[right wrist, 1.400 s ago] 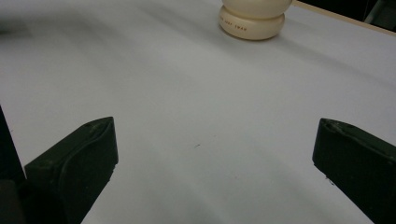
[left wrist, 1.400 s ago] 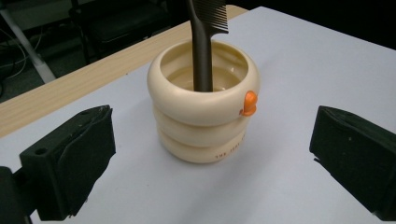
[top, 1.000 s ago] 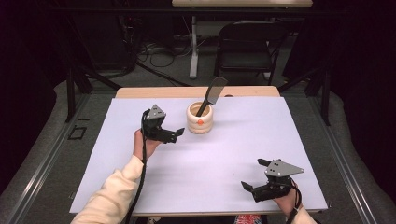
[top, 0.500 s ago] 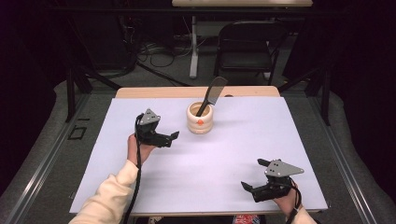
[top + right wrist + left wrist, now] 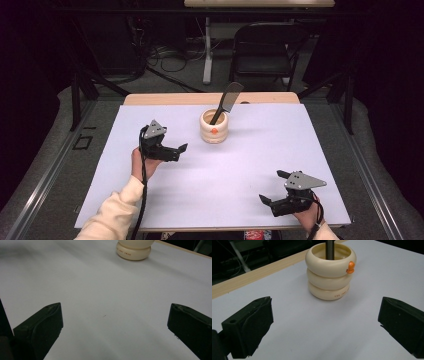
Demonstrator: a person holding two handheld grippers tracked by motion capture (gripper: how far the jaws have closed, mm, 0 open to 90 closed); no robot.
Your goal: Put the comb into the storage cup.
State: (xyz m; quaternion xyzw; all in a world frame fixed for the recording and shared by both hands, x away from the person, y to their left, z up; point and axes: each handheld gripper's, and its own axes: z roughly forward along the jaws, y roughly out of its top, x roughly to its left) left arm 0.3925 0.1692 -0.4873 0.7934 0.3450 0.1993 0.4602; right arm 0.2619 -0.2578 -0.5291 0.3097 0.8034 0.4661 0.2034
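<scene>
Both tongs, left point(image 5: 176, 150) and right point(image 5: 272, 189), gape wide, holding nothing, above the white table point(image 5: 250, 150).

The one thing standing in my way on the white sheet point(image 5: 235, 175) is the cream pot point(image 5: 214, 127) near the far edge, with a dark spatula point(image 5: 226, 101) leaning up out of it. My left claw point(image 5: 176, 149), jaws wide, sits near the pot with bare sheet between. My right claw point(image 5: 272, 192), also wide, has open sheet all around it.
</scene>
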